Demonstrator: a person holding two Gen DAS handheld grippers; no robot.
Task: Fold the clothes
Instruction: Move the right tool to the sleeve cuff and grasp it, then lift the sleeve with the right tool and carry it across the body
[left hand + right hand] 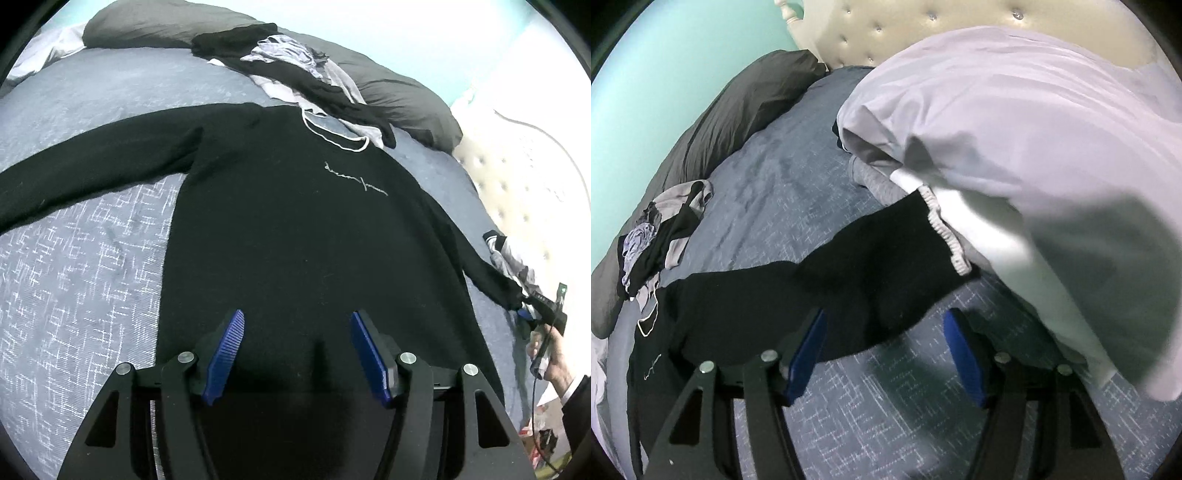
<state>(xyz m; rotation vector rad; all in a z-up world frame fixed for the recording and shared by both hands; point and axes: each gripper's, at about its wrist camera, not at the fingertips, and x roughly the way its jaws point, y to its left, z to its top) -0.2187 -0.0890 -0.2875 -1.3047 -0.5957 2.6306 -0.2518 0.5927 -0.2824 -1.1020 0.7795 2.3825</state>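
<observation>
Black sweater (295,221) flat on bed (81,258) — both grippers open.

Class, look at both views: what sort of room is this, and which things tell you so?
Most likely a bedroom: a bed with a grey patterned cover, dark pillows and a tufted headboard.

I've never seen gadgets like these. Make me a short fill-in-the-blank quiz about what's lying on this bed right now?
1. The sweater spread flat on the bed is ____ in colour.
2. The left gripper hovers over the sweater with its fingers ____.
3. The pads on those fingers are ____ in colour.
4. The sweater's sleeve cuff has a ____ edge.

Missing words: black; open; blue; white
</observation>
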